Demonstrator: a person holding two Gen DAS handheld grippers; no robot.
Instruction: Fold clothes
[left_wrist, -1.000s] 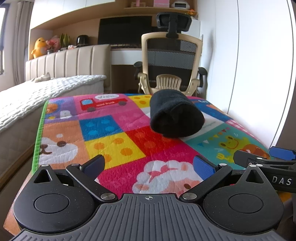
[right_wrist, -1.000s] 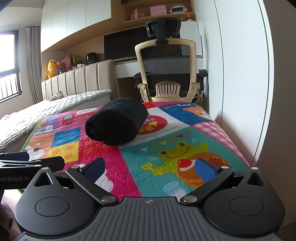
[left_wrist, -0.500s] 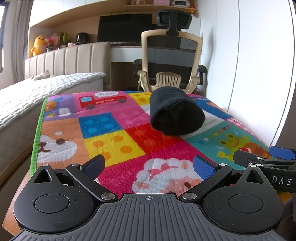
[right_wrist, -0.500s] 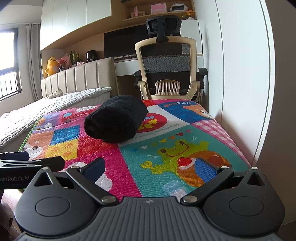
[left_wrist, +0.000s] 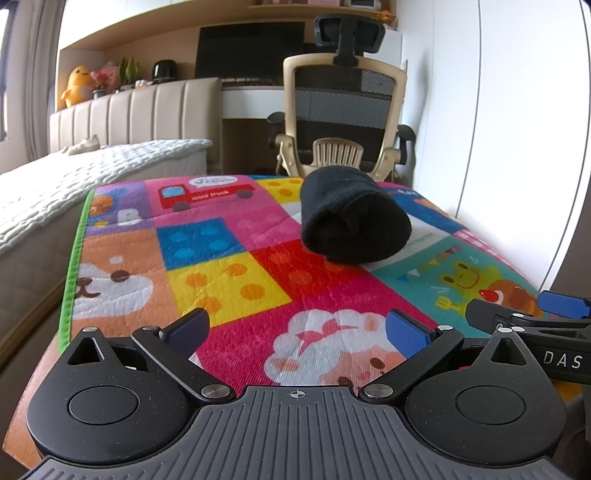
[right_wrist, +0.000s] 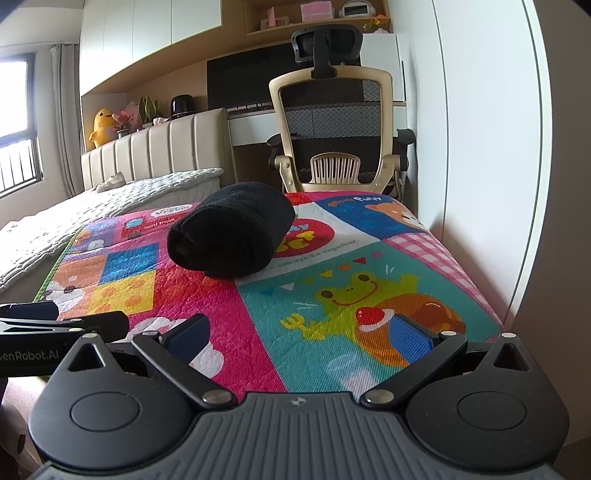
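Well ahead of both wide jaws (empty): rolled black garment (left_wrist: 352, 218) (right_wrist: 232, 230) on mat (left_wrist: 229, 266).

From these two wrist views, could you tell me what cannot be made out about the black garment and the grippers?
- Black garment: its type and inner folds are hidden in both views, because it is rolled into a bundle.
- Its far side is hidden by its own bulk.
- Right gripper: in the left wrist view the frame's right edge cuts it off.
- Left gripper: in the right wrist view only an arm shows at the left edge.
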